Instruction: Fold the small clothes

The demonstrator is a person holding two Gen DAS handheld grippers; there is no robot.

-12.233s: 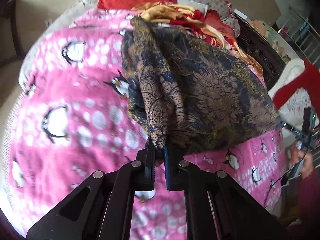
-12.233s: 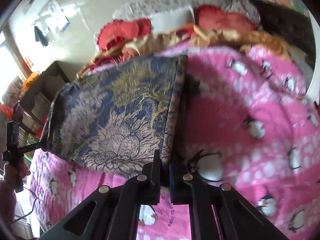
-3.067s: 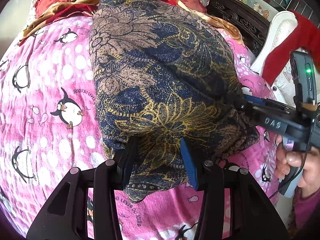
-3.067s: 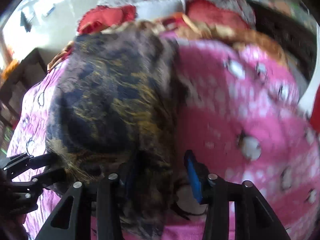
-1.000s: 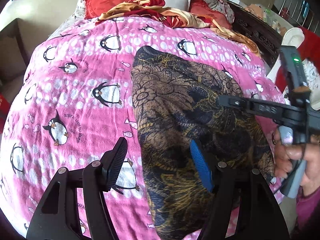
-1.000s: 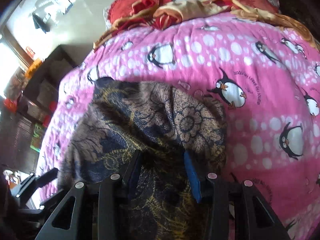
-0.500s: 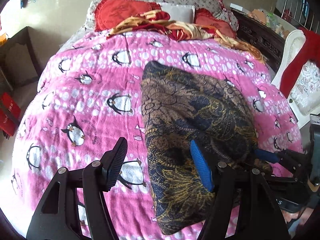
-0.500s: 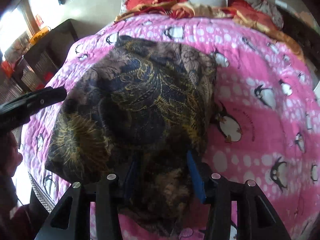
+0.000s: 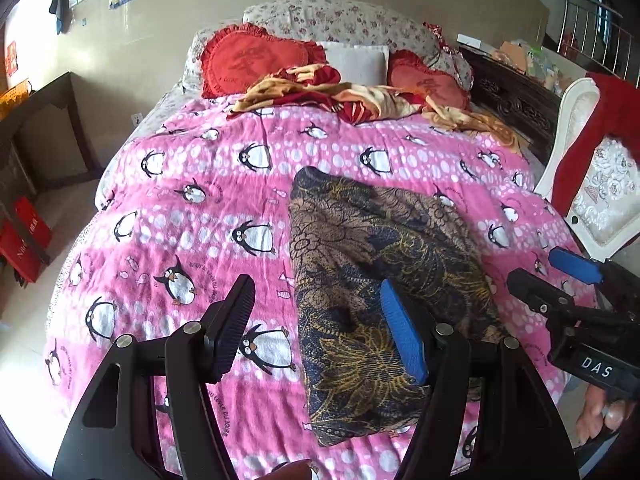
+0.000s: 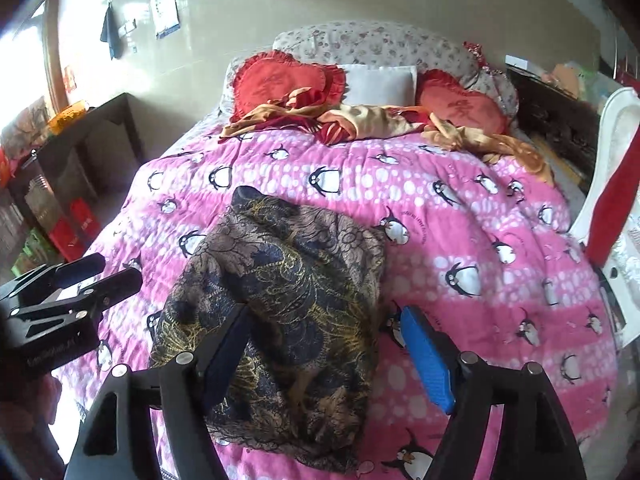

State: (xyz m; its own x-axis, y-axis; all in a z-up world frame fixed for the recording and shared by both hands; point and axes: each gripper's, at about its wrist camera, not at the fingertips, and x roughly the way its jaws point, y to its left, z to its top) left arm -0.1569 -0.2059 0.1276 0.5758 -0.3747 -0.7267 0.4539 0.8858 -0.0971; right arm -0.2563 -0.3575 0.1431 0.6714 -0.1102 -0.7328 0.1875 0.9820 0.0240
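A folded dark blue garment with gold and tan flowers lies flat on the pink penguin blanket. My left gripper hovers above the garment's near left edge, open, nothing between its pads. My right gripper hangs over the garment's near end, its jaws opening, lifted clear of the cloth. In the left wrist view the right gripper shows at the right edge, open, held by a hand. In the right wrist view the left gripper shows at the left edge.
Red heart cushions, a white pillow and a crumpled orange and red cloth lie at the head of the bed. A dark cabinet stands at the left. A white chair with a red cloth stands at the right.
Both grippers have risen and drawn back from the garment, so more of the bed shows. The right gripper's jaws have spread apart and let the cloth go.
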